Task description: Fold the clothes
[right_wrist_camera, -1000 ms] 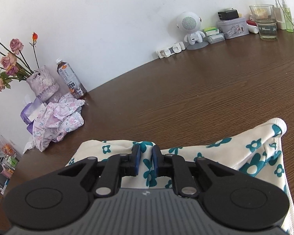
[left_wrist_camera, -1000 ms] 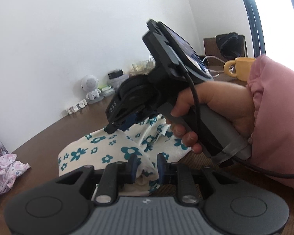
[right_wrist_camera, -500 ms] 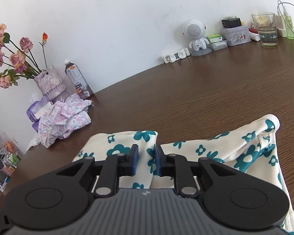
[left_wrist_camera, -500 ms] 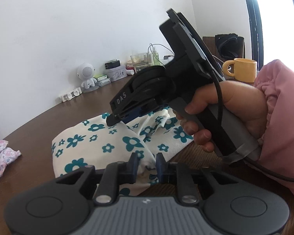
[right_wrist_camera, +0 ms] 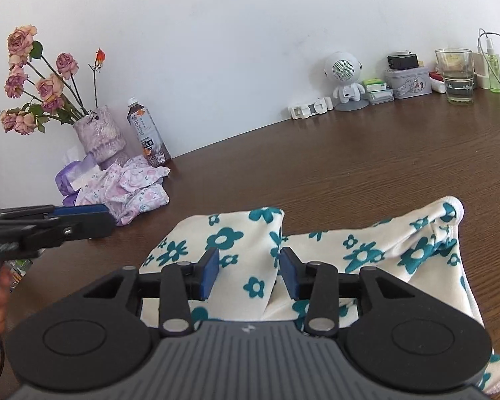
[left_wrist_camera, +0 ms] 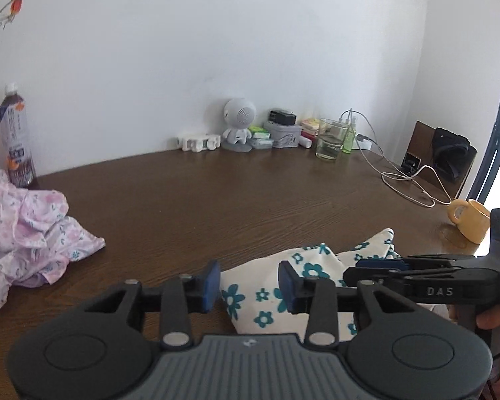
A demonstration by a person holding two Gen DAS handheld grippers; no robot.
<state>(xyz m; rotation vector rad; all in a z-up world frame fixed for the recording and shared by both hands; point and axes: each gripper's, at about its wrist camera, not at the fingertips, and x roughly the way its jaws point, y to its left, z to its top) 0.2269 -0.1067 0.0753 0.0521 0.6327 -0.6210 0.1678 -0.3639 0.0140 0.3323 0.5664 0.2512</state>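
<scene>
A cream garment with teal flowers (left_wrist_camera: 260, 286) (right_wrist_camera: 366, 243) lies folded on the brown table (left_wrist_camera: 250, 196). My left gripper (left_wrist_camera: 249, 286) hovers over its left end. Its jaws are opening, and the blue pads stand apart without pressing the cloth below. My right gripper (right_wrist_camera: 248, 271) hangs over the middle fold, jaws also opening, pads clear of the fabric. In the left wrist view the right gripper (left_wrist_camera: 360, 268) reaches in from the right, held by a hand. In the right wrist view the left gripper (right_wrist_camera: 83, 218) shows at the left edge.
A crumpled pink floral garment (left_wrist_camera: 33, 233) (right_wrist_camera: 130, 190) lies at the left by a drink bottle (right_wrist_camera: 148, 135) and a vase of roses (right_wrist_camera: 98, 135). A yellow mug (left_wrist_camera: 471, 220), a white cable (left_wrist_camera: 410, 183), a glass (left_wrist_camera: 330, 143) and small items line the far wall.
Both grippers have opened and let go of the flowered garment, which now rests on the table. My left gripper swung away to the left and rolled level; the right one lifted slightly.
</scene>
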